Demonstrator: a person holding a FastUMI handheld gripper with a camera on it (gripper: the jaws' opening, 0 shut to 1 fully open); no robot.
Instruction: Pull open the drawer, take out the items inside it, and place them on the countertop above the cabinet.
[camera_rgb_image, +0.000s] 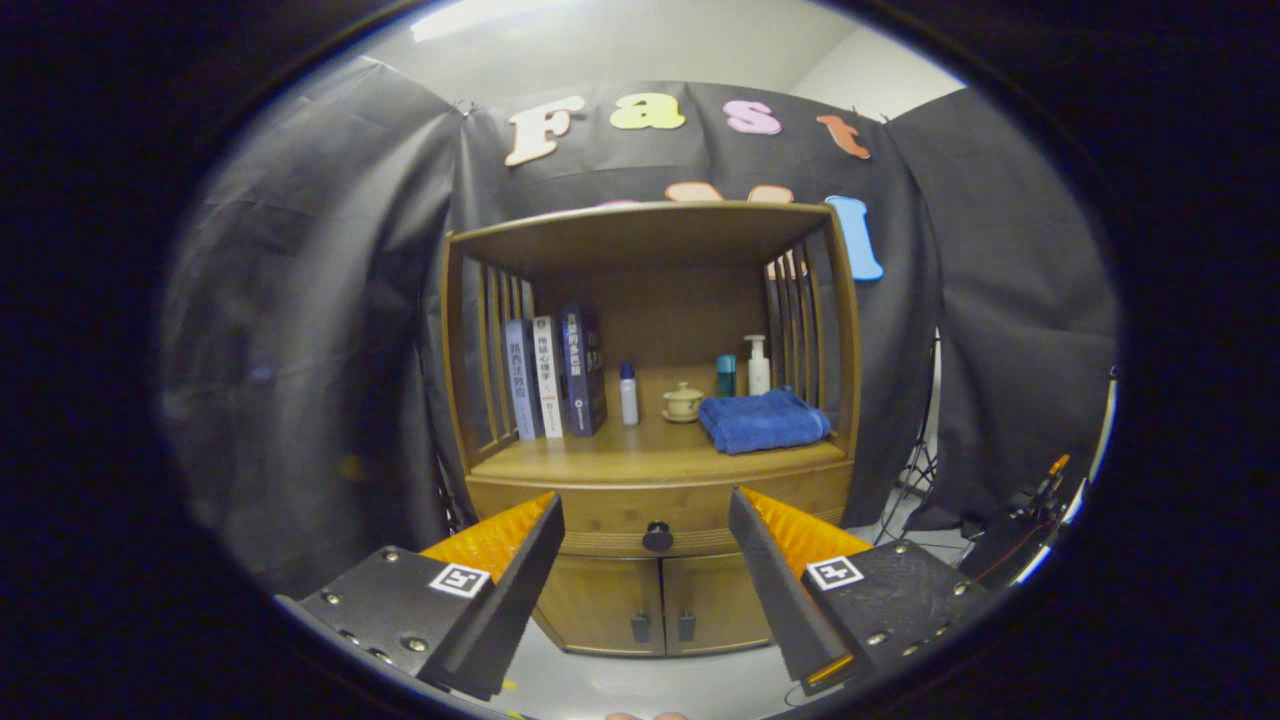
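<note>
A wooden cabinet (655, 480) stands ahead of me against the black cloth wall. Its drawer (600, 512) is closed, with a dark round knob (657, 537) in the middle of the front. My gripper (647, 520) is open, its two fingers spread wide to either side of the knob and still some way short of it. The countertop (620, 455) above the drawer carries a folded blue towel (763, 420), a small lidded cup (683, 402), several upright books (555, 373) and some bottles. Nothing lies between the fingers.
Below the drawer are two cabinet doors (655, 605) with small dark handles. A white pump bottle (758, 365), a teal bottle (726, 375) and a white spray bottle (628, 393) stand toward the back of the shelf. A stand and cables (1020, 520) sit at the right.
</note>
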